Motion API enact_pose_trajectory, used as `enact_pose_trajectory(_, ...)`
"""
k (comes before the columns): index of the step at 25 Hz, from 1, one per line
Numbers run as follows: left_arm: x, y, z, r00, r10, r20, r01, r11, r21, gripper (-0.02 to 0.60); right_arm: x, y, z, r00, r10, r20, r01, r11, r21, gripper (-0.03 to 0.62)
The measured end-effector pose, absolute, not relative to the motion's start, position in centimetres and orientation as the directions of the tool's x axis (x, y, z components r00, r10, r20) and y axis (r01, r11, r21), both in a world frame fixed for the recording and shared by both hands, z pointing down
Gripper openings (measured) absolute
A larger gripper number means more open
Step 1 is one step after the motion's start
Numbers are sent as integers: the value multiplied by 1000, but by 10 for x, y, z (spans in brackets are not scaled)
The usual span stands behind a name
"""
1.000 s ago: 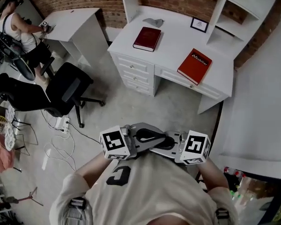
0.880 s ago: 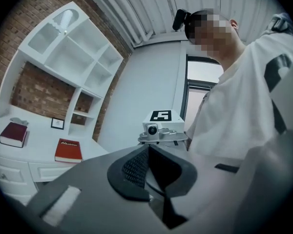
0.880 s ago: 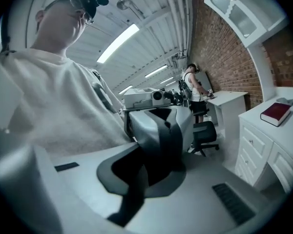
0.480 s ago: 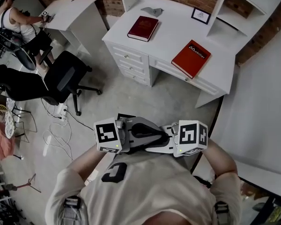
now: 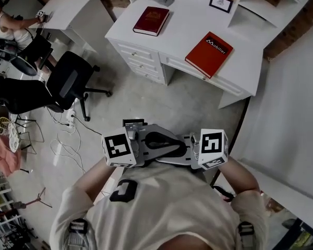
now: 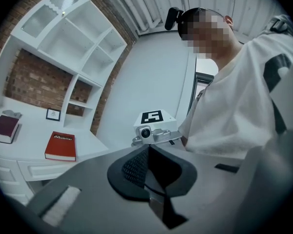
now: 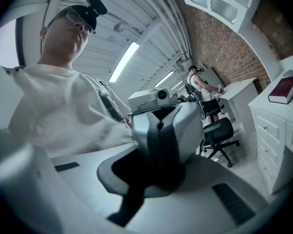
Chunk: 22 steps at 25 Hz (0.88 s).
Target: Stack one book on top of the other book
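Books: dark red book (image 5: pixel 151 21) and bright red book (image 5: pixel 209 53) lie flat, well apart, on the white desk (image 5: pixel 181 34). Not yet stacked.
Desk clutter: small picture frame (image 5: pixel 220 3) at the back, beside the shelf unit (image 5: pixel 256 15).
Floor: black office chair (image 5: pixel 68 85) stands left of the desk, with loose cables (image 5: pixel 68 139) near it.
Background: another person (image 5: pixel 2 21) sits at a second white desk (image 5: pixel 73 7).
In the way: my two grippers face each other tip to tip before my chest, and each fills much of the other's camera view.
Hard to read: grey object (image 5: pixel 163 0) at the desk's back edge is too small to identify.
Left gripper (image 6: pixel 147 155): jaws together, nothing between them.
Right gripper (image 7: pixel 141 174): jaws fully together, holding nothing.
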<state>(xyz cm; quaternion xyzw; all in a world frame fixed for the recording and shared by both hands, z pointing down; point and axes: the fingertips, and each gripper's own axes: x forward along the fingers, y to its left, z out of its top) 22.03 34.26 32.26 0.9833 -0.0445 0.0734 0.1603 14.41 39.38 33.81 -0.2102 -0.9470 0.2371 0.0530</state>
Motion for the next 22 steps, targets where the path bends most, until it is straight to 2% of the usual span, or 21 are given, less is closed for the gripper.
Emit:
enact_pose_trajectory(14,223,292,337,991,35,128,-18,-919,393,5,141,337,348,-938,343,-50,305,749,-588,3)
enact_pose_trajectory(22,191,224,337,994,2,110,-37,-937,348,5,112,265,353,-976,216,-15,176,753,-634,3)
